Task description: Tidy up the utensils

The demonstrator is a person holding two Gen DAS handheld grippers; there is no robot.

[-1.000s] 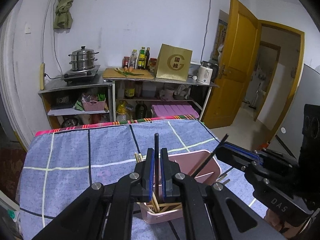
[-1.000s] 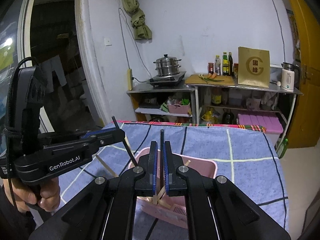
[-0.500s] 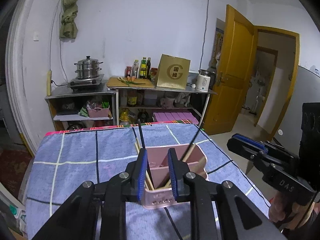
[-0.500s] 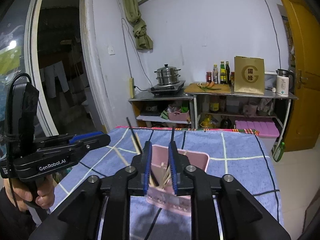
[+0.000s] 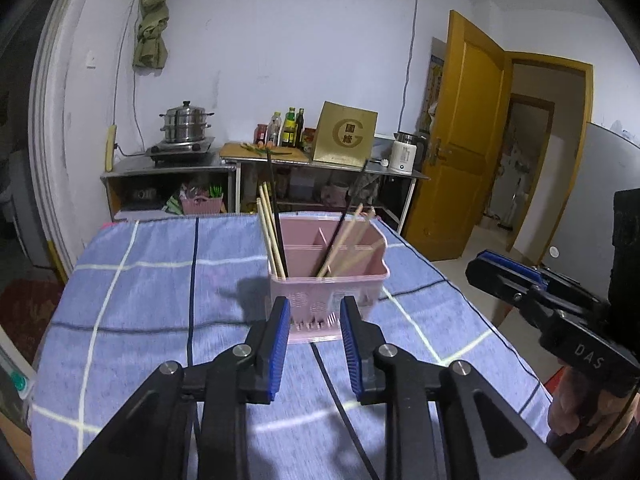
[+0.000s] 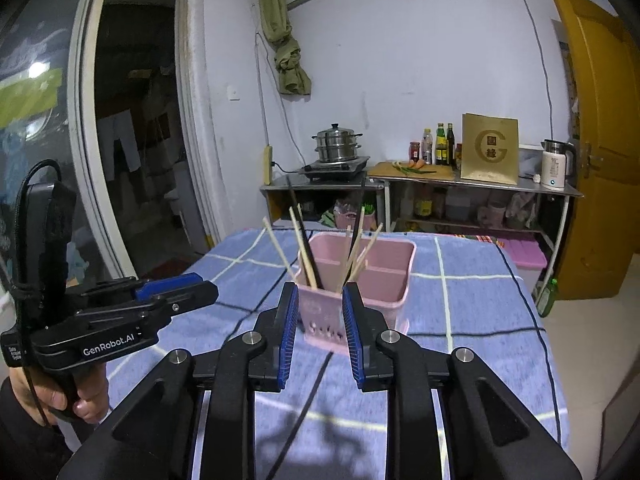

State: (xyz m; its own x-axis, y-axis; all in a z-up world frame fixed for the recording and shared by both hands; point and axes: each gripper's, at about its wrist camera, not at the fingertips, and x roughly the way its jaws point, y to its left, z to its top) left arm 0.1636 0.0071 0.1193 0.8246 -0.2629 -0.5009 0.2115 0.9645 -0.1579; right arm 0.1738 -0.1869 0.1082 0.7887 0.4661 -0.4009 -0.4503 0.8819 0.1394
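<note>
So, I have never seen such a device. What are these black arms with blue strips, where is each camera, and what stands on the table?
They are hand-held grippers, one in each of a person's hands, with a fisheye camera on each looking along its two fingers. In the left view you see the left gripper; in the right view, the right gripper. Both have their jaws opening, with nothing between them. On the blue checked tablecloth stands a pink utensil holder containing wooden chopsticks and black chopsticks.

Dim indoor light, fisheye-warped edges
</note>
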